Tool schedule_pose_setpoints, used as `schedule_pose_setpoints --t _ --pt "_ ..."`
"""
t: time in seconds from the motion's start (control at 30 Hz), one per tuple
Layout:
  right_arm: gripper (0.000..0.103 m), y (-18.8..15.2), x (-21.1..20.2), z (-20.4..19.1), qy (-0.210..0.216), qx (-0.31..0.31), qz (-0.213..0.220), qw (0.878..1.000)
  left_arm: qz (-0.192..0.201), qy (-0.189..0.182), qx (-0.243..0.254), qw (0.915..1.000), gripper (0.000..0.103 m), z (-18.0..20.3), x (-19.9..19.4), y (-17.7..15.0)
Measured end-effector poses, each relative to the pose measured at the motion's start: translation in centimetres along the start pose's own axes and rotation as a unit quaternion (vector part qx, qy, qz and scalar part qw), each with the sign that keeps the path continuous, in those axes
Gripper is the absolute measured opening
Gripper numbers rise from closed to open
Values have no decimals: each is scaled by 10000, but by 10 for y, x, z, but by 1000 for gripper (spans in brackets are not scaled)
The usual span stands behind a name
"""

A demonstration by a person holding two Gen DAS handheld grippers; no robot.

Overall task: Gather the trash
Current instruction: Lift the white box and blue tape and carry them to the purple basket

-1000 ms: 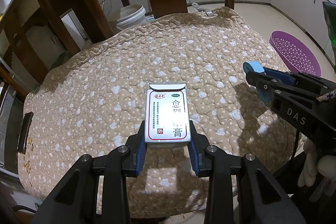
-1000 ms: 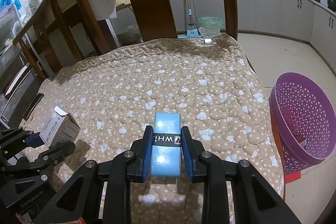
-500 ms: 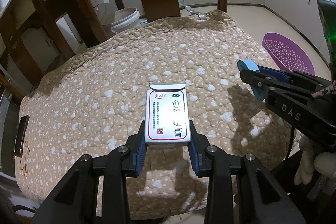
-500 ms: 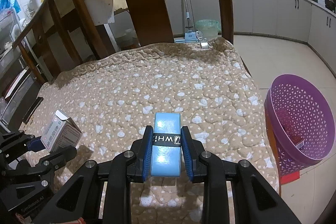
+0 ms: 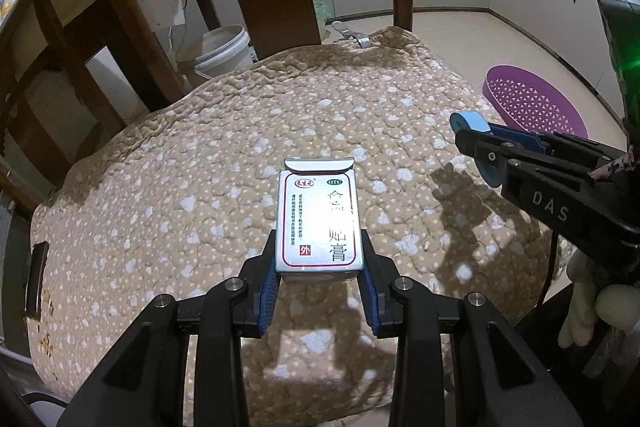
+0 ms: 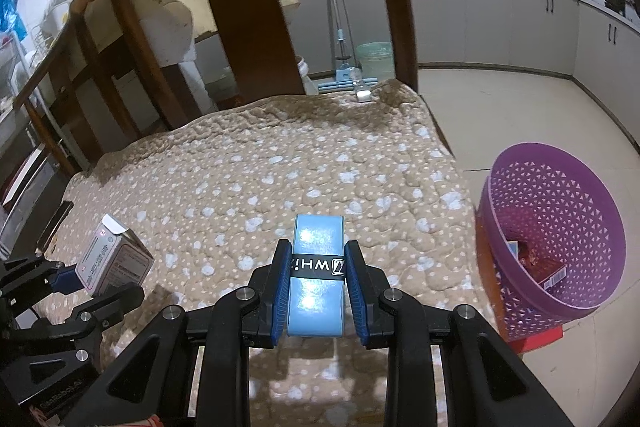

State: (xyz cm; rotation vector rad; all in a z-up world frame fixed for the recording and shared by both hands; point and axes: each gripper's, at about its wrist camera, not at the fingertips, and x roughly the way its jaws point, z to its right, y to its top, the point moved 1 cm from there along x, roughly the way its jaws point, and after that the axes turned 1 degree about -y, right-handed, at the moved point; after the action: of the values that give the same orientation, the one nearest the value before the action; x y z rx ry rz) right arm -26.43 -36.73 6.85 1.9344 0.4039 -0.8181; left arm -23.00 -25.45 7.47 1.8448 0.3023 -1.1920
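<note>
The table [image 6: 280, 163], covered with a quilted beige cloth with pale spots, fills the middle of both views and now carries no loose trash that I can see. At about 3 o'clock of it in the right wrist view, the purple basket [image 6: 500, 227] stands on the floor just off the table's edge, already holding a few wrappers, so it is probably where the trash goes. The left gripper [image 5: 319, 281] is closed on a silver medicine box [image 5: 319, 223], clamped by its short near end so the open flap points away. The right gripper [image 6: 316, 297] is clamped tight on a blue roll [image 6: 318, 279] with a black band, held across its narrow sides. Both items hang above the cloth, apparently lifted for the carry toward the basket.
</note>
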Motion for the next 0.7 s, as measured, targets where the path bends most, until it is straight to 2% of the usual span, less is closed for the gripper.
schedule_pose_setpoints --t 0.7 --pt "29 16 -14 43 -122 579 184 9981 102 -148 322 9993 33 29 6 26"
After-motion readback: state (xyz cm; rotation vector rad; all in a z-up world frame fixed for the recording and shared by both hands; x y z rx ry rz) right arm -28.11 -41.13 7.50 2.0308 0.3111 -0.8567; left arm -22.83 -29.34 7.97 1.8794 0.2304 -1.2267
